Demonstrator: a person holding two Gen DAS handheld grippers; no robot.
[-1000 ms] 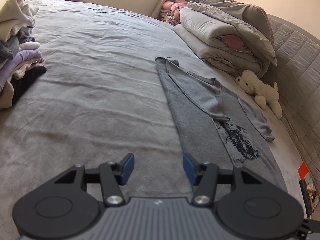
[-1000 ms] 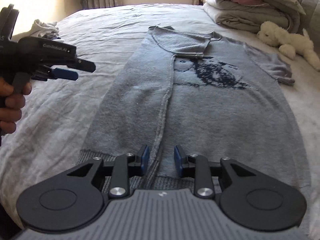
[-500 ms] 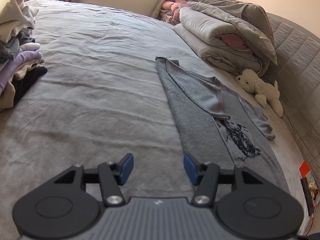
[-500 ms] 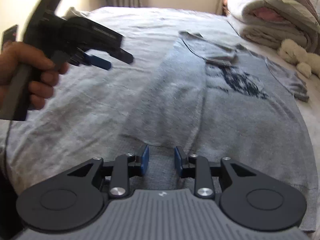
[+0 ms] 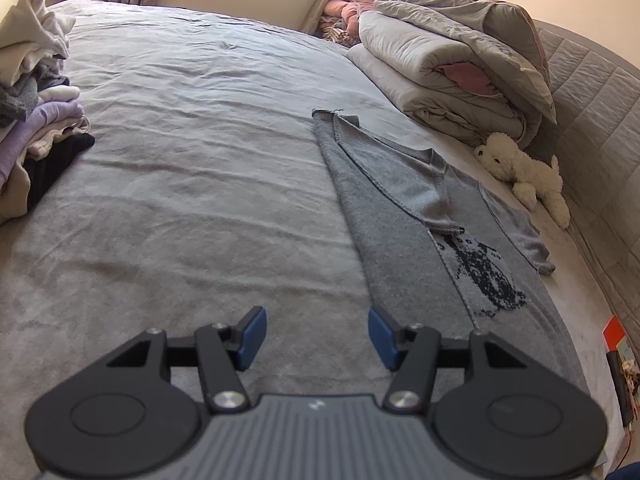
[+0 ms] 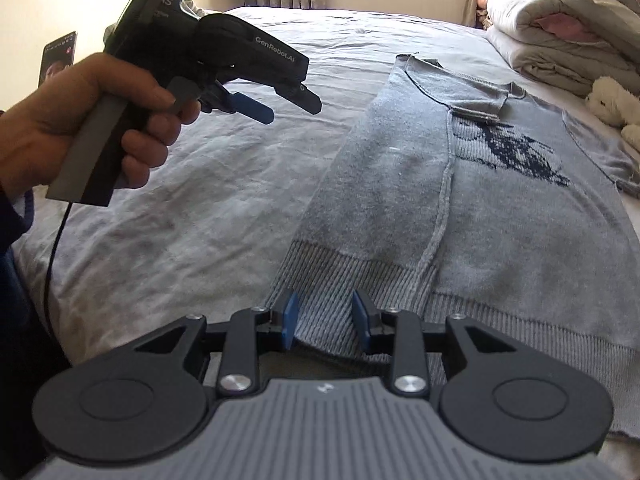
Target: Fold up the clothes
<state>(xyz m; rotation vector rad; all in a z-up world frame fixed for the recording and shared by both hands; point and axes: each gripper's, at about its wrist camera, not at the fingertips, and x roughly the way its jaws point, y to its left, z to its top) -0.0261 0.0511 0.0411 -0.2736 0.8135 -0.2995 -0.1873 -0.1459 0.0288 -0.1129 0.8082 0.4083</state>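
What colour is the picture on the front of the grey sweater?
Dark navy, nearly black, knitted speckly into the grey sweater. The picture shows best in the right wrist view.

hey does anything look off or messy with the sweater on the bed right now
Nothing looks damaged. The grey sweater is only half folded: its left side and sleeve lie over the front, while the right sleeve is spread out toward the white plush dog. Both grippers are open.
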